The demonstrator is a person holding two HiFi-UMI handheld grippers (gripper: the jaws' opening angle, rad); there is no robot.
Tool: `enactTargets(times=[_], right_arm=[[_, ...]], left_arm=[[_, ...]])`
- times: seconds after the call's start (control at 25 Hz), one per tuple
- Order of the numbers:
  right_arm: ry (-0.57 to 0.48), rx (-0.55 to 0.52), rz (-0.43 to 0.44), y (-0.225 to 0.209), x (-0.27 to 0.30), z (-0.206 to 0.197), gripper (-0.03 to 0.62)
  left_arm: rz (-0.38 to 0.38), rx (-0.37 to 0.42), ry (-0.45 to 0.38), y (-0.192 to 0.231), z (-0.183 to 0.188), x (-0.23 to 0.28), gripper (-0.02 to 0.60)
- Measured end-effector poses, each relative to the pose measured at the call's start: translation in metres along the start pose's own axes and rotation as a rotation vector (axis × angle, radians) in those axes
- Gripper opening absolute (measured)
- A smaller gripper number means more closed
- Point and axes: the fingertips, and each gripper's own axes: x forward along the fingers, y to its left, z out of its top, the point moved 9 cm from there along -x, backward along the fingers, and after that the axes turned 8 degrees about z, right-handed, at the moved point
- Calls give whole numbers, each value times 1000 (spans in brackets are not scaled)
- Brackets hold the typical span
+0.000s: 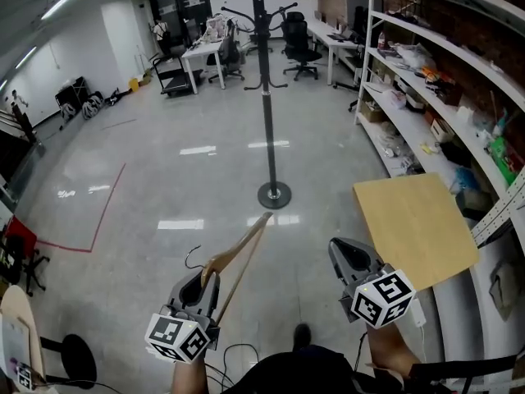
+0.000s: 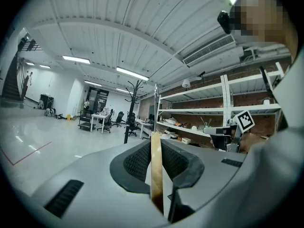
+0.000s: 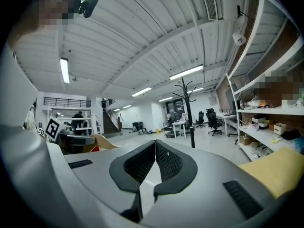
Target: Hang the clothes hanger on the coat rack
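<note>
The hanger (image 1: 243, 251) is clamped in the left claw (image 1: 203, 284), long axis aimed at the coat rack (image 1: 267, 97) well ahead; the right claw (image 1: 349, 257) is closed, empty.

At my three o'clock sits a pale square wooden worktop (image 1: 414, 228), just beside tall white metal shelving (image 1: 426, 56) crowded with clutter. Black swivel office chairs (image 1: 299, 43) and a white desk (image 1: 201, 52) stand around twelve. A red tape line (image 1: 102, 212) crosses the glossy grey floor (image 1: 180, 187) at nine.
</note>
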Motion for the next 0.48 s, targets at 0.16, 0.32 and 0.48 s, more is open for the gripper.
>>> enactTargets(times=[0.16, 0.32, 0.48], right_arm=[[-22, 1, 17, -51, 22, 19, 8], [-38, 15, 40, -94, 44, 28, 6], [-41, 57, 45, -124, 65, 23, 7]], left_arm=[[-15, 8, 3, -8, 16, 52, 52], [-27, 21, 13, -12, 25, 97, 52], [-28, 18, 46, -9, 28, 131, 52]])
